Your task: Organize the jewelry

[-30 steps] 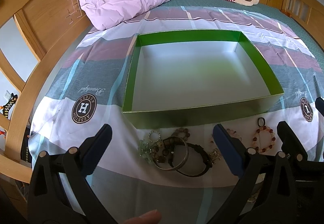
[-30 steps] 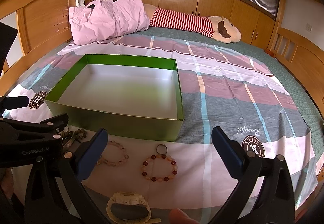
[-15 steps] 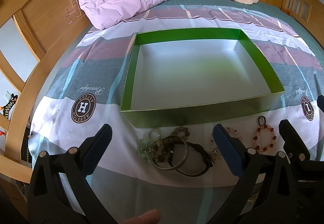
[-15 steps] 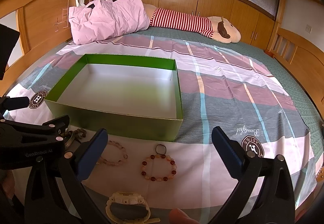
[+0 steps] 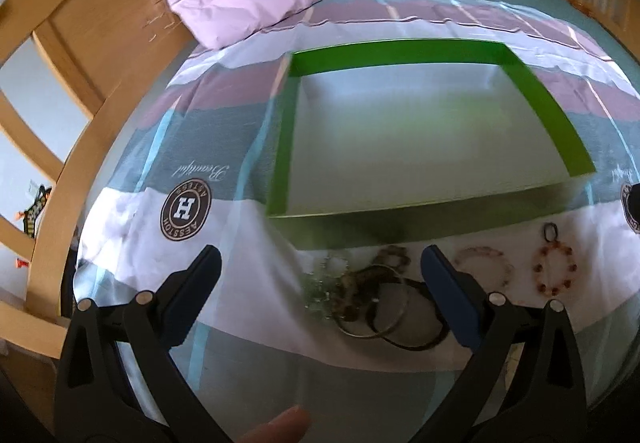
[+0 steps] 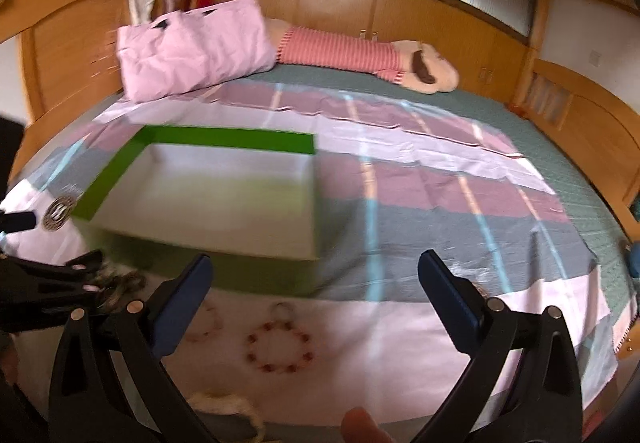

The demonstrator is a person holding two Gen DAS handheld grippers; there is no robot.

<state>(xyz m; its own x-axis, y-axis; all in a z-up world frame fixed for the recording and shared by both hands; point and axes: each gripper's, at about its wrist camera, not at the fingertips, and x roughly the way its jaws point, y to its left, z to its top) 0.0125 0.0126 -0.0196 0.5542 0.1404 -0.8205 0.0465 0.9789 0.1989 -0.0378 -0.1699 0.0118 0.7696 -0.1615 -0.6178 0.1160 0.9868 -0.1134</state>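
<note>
Jewelry is seen laid out in a row on the bedspread (image 5: pixel 132 227) along the near wall of one green box (image 5: pixel 536 91), whose pale floor holds nothing. In the left wrist view, a tangled heap (image 5: pixel 340 283) of beaded pieces lies at lower centre, overlapped by two bangles: one metal bangle (image 5: pixel 374 303) and one dark bangle (image 5: pixel 416 317). To the right of the heap, one pale pink bead bracelet (image 5: pixel 486 263) and one red bead bracelet (image 5: pixel 554 269) are set apart from each other, with one small dark ring (image 5: pixel 551 230) just above the red one. In the right wrist view, one cream-coloured piece (image 6: pixel 224 405) is blurred at the bottom edge and cannot be identified. The left gripper (image 5: pixel 320 283) is held over the heap and the right gripper (image 6: pixel 314 287) over the red bracelet; the jaws of both are spread wide and grip nothing. One pink pillow (image 6: pixel 192 47) and one striped plush toy (image 6: pixel 360 53) are seen at the top of the frame.
</note>
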